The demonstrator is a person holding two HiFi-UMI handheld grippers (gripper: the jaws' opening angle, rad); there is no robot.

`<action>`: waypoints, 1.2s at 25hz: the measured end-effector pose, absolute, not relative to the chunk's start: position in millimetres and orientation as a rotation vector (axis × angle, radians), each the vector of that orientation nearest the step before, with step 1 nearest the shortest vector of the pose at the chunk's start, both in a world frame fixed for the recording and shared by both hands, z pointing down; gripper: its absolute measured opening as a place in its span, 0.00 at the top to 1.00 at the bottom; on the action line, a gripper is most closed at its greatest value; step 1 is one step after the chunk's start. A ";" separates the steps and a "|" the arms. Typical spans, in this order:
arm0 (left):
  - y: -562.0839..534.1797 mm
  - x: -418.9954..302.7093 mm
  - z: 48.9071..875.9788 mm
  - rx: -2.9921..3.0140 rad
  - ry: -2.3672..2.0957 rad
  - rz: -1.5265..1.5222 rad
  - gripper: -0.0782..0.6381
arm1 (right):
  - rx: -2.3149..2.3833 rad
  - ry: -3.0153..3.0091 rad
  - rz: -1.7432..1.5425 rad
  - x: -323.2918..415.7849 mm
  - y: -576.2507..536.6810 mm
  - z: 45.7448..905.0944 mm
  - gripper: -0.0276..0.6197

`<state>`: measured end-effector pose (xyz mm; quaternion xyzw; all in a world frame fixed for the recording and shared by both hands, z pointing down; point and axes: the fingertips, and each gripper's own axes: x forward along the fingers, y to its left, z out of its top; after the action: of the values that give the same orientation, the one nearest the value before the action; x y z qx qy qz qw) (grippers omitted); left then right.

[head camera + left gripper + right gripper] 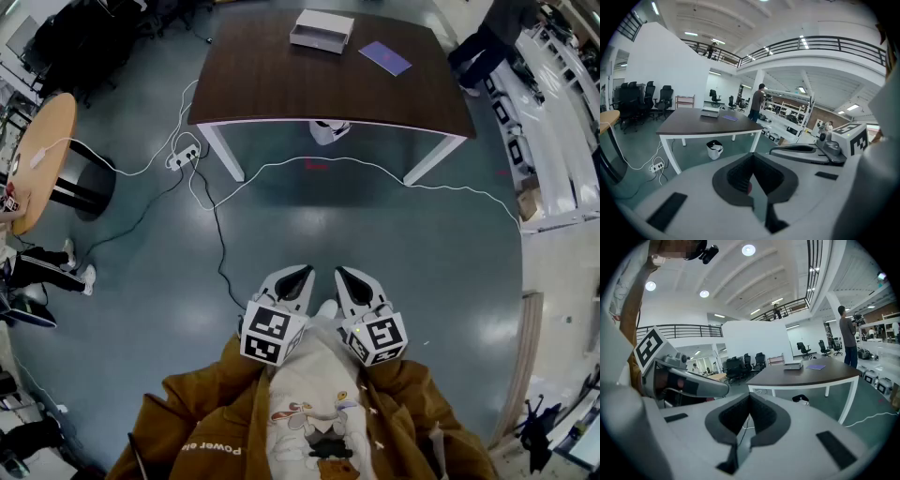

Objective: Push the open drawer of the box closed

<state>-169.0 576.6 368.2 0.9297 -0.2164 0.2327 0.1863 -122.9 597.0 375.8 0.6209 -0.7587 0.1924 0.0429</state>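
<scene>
- The left gripper (302, 272) has its jaws pressed together with nothing between them, and it hangs just beside the right one.
- The right gripper (345, 274) is likewise pressed together and empty.
- The box (322, 31) sits well ahead of both claws, on the far part of the dark table (281, 89).

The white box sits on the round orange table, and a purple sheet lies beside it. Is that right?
Not quite. The white box sits on the big dark brown table, not on the round orange table off to the side. The purple sheet does lie beside it. The head view shows this.
</scene>
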 end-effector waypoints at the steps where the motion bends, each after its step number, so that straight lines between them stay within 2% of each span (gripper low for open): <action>1: 577.5 -167.1 369.4 2.612 -0.607 0.656 0.88 | 1.897 -2.320 0.593 -121.9 598.7 377.1 0.95; 19: 576.7 -179.8 375.7 2.571 -0.589 0.669 0.88 | 1.865 -2.392 0.640 -143.3 591.9 374.9 0.95; 30: 534.4 -227.6 374.2 2.510 -0.639 0.586 0.88 | 1.829 -2.391 0.634 -179.6 555.6 374.1 0.95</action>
<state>-227.6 534.4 374.2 0.9175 -0.2335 0.2141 0.2405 -179.6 555.6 374.1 0.5942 -0.7768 0.2060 0.0325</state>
